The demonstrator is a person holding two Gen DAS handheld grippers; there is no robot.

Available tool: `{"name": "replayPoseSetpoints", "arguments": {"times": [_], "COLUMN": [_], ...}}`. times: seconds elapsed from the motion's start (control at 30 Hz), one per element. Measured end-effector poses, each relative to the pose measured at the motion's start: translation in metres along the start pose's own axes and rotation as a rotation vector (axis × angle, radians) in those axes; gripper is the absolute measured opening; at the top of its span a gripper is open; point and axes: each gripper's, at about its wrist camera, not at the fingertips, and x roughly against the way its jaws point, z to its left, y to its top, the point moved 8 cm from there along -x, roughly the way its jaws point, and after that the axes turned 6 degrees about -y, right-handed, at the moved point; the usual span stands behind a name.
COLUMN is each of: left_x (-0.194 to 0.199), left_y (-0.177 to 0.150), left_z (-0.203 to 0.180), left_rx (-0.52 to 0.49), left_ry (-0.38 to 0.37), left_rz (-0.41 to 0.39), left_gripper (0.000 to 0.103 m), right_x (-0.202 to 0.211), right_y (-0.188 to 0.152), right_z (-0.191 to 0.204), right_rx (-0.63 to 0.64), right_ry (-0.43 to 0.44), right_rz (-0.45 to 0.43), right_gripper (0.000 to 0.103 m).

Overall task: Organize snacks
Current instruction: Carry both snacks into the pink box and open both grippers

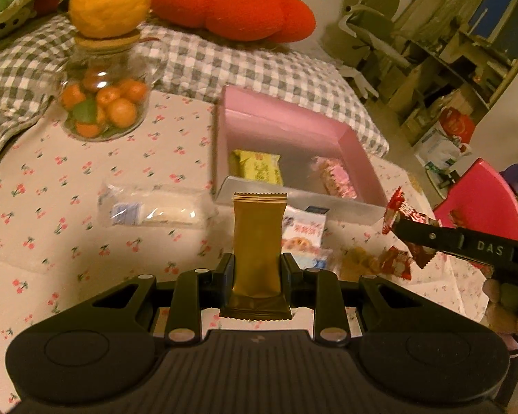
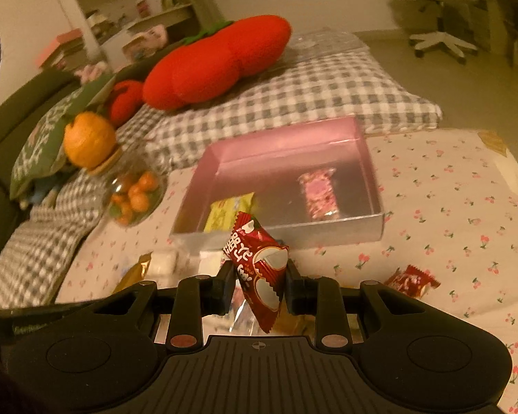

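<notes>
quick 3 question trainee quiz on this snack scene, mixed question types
1. True or false: the left gripper grips a gold foil snack packet.
2. The right gripper grips: A) a yellow packet B) a red candy wrapper C) nothing.
3. How many snacks lie in the pink cardboard box?

Key: 1 true. 2 B. 3 two: a yellow packet and a pink sprinkled bar.
</notes>
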Motion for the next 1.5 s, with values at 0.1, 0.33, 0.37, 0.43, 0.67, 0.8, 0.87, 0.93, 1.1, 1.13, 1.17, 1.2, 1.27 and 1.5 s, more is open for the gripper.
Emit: {"name": "replayPoseSetpoints", "arguments": {"times": [0.1,0.33,0.37,0.43,0.67,0.8,0.87,0.93,1.1,1.13,1.17,1.2,1.27,1.5], "left_x": [-0.005,-0.021,-0.024,-0.030,-0.049,-0.059,-0.062,-0.066,-0.073,-0.075,-0.076,-0.079,-0.084,-0.099], "left_y": [0.006,0.018,0.020,0.024,0.039,0.045,0.046,0.046,0.046,0.047,0.047,0.047,0.048,0.049], "left_z": [-0.007,-0.021,-0.023,-0.025,-0.028,-0.027,-0.027,-0.026,-0.028,-0.030,-0.032,-0.033,-0.035,-0.036], "left_rx": [0.000,0.019,0.020,0.025,0.037,0.054,0.058,0.063,0.048,0.037,0.026,0.015,0.000,-0.032], "left_ry": [-0.009,-0.033,-0.036,-0.041,-0.055,-0.054,-0.053,-0.053,-0.047,-0.049,-0.048,-0.046,-0.041,-0.014], "left_rz": [-0.006,-0.019,-0.022,-0.029,-0.077,-0.102,-0.115,-0.118,-0.133,-0.140,-0.145,-0.148,-0.150,-0.171], "left_gripper": [0.026,0.026,0.026,0.026,0.026,0.026,0.026,0.026,0.026,0.026,0.026,0.026,0.026,0.027], "right_x": [-0.003,-0.013,-0.015,-0.019,-0.036,-0.051,-0.057,-0.064,-0.081,-0.084,-0.086,-0.088,-0.091,-0.096], "right_y": [0.008,0.024,0.026,0.031,0.043,0.043,0.044,0.043,0.040,0.040,0.039,0.039,0.038,0.038], "right_z": [-0.005,-0.017,-0.019,-0.024,-0.033,-0.033,-0.032,-0.030,-0.029,-0.029,-0.029,-0.029,-0.030,-0.036], "right_rx": [-0.030,-0.107,-0.122,-0.148,-0.208,-0.230,-0.239,-0.238,-0.226,-0.227,-0.229,-0.230,-0.230,-0.248], "right_ry": [-0.006,-0.011,-0.012,-0.012,0.019,0.056,0.077,0.093,0.091,0.089,0.088,0.087,0.084,0.070], "right_rz": [-0.007,-0.019,-0.023,-0.031,-0.053,-0.039,-0.038,-0.041,-0.033,-0.029,-0.027,-0.027,-0.029,-0.033], "right_gripper": [0.027,0.027,0.027,0.027,0.027,0.027,0.027,0.027,0.027,0.027,0.027,0.027,0.027,0.033]}}
